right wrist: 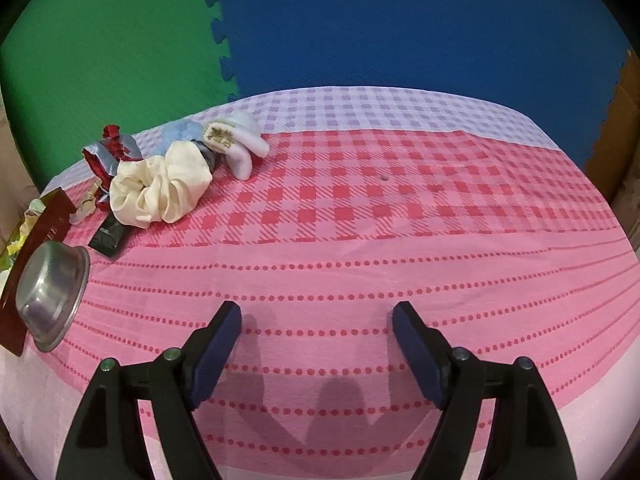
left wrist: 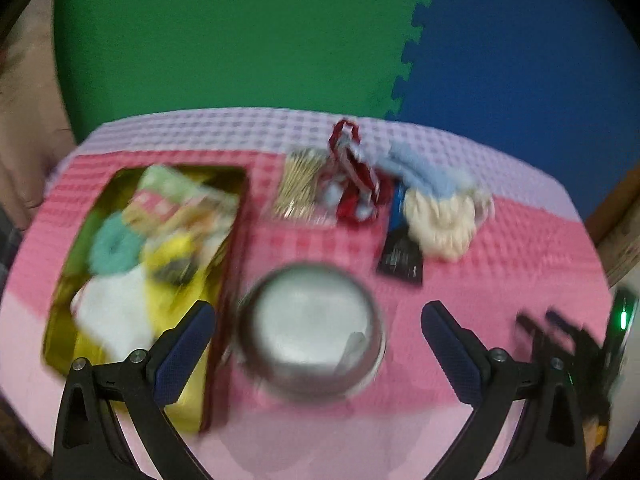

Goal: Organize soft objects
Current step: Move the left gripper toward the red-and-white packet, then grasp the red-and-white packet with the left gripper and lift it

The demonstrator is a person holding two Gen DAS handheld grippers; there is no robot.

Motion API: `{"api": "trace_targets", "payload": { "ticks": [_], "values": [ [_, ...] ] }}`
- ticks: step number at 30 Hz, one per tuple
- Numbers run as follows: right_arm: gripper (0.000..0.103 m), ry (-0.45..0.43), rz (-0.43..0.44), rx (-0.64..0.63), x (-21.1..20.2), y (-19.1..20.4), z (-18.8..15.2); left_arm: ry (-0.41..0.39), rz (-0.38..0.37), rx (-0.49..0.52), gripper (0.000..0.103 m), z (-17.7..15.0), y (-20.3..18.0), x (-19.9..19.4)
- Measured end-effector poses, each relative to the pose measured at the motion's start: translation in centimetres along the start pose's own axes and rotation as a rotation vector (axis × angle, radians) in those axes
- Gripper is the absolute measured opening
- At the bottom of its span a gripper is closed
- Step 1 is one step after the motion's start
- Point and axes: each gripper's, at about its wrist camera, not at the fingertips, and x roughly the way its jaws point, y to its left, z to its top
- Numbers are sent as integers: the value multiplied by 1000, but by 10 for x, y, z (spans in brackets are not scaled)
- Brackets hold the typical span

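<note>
A dark red box (left wrist: 230, 276) at the left holds soft things: a teal scrunchie (left wrist: 114, 246), a white cloth (left wrist: 112, 312) and yellow fabric (left wrist: 176, 256). On the table behind lie a cream scrunchie (left wrist: 438, 222), a light blue plush piece (left wrist: 424, 172) and a red and grey ribbon (left wrist: 354, 176). My left gripper (left wrist: 316, 334) is open and empty above a steel bowl (left wrist: 312, 320). My right gripper (right wrist: 316, 338) is open and empty over bare cloth. The cream scrunchie (right wrist: 160, 192), a white and blue sock (right wrist: 240, 144) and the ribbon (right wrist: 106, 154) lie at its far left.
A steel bowl (right wrist: 52, 300) stands by the box's edge (right wrist: 24, 280). A black packet (left wrist: 400, 256) and a pack of cotton swabs (left wrist: 300, 184) lie near the soft pile. The pink checked tablecloth (right wrist: 400, 220) covers the table. Green and blue foam mats (right wrist: 360, 20) lie beyond.
</note>
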Motion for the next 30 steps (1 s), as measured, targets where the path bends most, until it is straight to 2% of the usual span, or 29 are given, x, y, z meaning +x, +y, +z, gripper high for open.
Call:
{"api": "trace_targets", "payload": {
  "ticks": [3,7,16,17,19,20,21,22,24,26,30],
  "values": [
    [80,-4,15,4,0,-1,2,-11,-31,-17,102,28,-6,22],
    [80,-8,28,9,-2,0,1,21,-56,26,102,59,-18,57],
    [80,-33,70,25,-9,-1,0,18,-84,-14,100,100,-19,106],
    [80,-35,71,28,-10,0,0,25,-72,-5,95,103,-20,110],
    [80,-39,77,32,-11,-1,-1,60,-84,13,73,105,-23,119],
    [80,-40,80,34,-11,-1,0,86,-98,24,50,106,-24,124],
    [80,-41,81,36,-11,-1,0,115,-101,41,19,106,-26,130],
    [80,-42,83,37,-11,-1,0,143,-83,62,9,105,-29,137],
    [80,-43,85,40,-12,-1,0,136,-67,40,7,103,-28,140],
    [80,-42,87,44,-12,-1,1,111,-93,2,5,101,-26,136],
    [80,-41,96,54,-12,-3,1,29,-158,-23,5,91,-31,100]
  ]
}}
